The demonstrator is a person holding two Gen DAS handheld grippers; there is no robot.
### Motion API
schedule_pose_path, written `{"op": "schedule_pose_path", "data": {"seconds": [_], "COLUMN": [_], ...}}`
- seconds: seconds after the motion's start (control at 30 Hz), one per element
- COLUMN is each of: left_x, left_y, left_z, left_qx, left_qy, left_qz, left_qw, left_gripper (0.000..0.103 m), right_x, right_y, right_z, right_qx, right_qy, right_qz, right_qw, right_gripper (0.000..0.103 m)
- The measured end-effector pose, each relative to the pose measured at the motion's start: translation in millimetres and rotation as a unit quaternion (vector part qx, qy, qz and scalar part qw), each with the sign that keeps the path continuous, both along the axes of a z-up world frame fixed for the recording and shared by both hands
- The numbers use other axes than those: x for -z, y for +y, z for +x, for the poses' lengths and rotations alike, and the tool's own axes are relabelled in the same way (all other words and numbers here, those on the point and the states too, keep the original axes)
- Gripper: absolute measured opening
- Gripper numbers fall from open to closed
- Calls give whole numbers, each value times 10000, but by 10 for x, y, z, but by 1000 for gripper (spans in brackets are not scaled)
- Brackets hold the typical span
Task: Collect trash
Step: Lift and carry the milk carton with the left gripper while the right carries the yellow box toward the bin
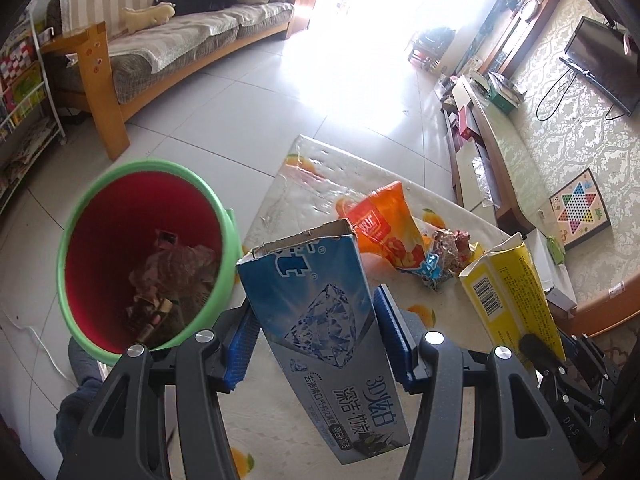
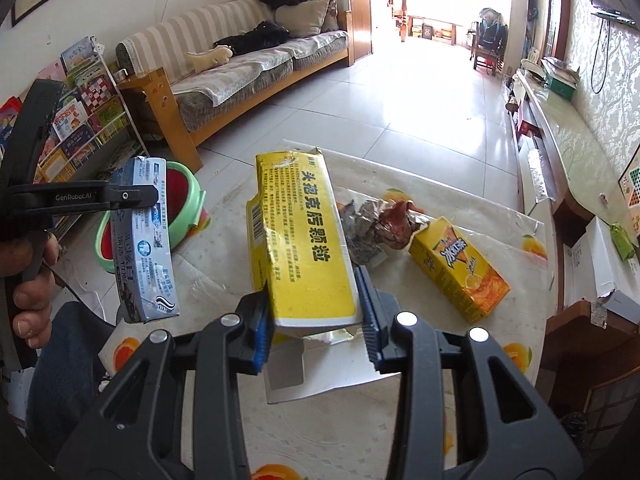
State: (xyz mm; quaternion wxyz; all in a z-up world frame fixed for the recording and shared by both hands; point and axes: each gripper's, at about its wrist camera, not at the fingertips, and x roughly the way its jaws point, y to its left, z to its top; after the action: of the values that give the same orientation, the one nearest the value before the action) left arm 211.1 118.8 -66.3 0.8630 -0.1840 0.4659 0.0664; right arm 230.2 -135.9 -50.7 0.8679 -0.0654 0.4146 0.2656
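My left gripper (image 1: 316,340) is shut on a blue toothpaste box (image 1: 320,320), held above the table edge, just right of the green bin (image 1: 80,220) with a red liner and trash inside. The box also shows in the right wrist view (image 2: 144,240), with the bin (image 2: 188,200) behind it. My right gripper (image 2: 316,320) is shut on a yellow medicine box (image 2: 304,240), lifted over the table; it shows at the right of the left wrist view (image 1: 508,292). An orange snack bag (image 1: 384,228), crumpled wrappers (image 2: 380,224) and a yellow juice carton (image 2: 460,272) lie on the table.
The table (image 2: 440,400) has a white cloth with orange prints; a flat white card (image 2: 320,376) lies under my right gripper. A sofa (image 2: 240,72) stands behind, a bookshelf (image 2: 80,120) to the left, a TV bench (image 2: 568,152) to the right.
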Motion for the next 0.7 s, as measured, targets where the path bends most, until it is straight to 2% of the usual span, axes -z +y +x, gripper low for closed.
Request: {"op": "schedule_pose_path", "data": {"seconds": [0.17,0.4,0.7], "left_x": [-145,-168,-165], "left_y": [498,1189,1684], "left_z": [-126,-239,-203], "left_qx": [-310,-685,-828], "left_qy": [-106,-91,-109], "left_qz": [126,217,670], "left_qw": [9994,9974,9943], "left_gripper": [53,53,53], "right_x": [-91,-169,-181], "right_y": [385,1025,1733], "right_z": [-17,-31,15], "right_qx": [-173,-510,-846], "right_qy": [-14,-2,105], "right_qz": [146,244,332], "right_qw": [9997,9984,9958], "right_gripper": [36,36,36]}}
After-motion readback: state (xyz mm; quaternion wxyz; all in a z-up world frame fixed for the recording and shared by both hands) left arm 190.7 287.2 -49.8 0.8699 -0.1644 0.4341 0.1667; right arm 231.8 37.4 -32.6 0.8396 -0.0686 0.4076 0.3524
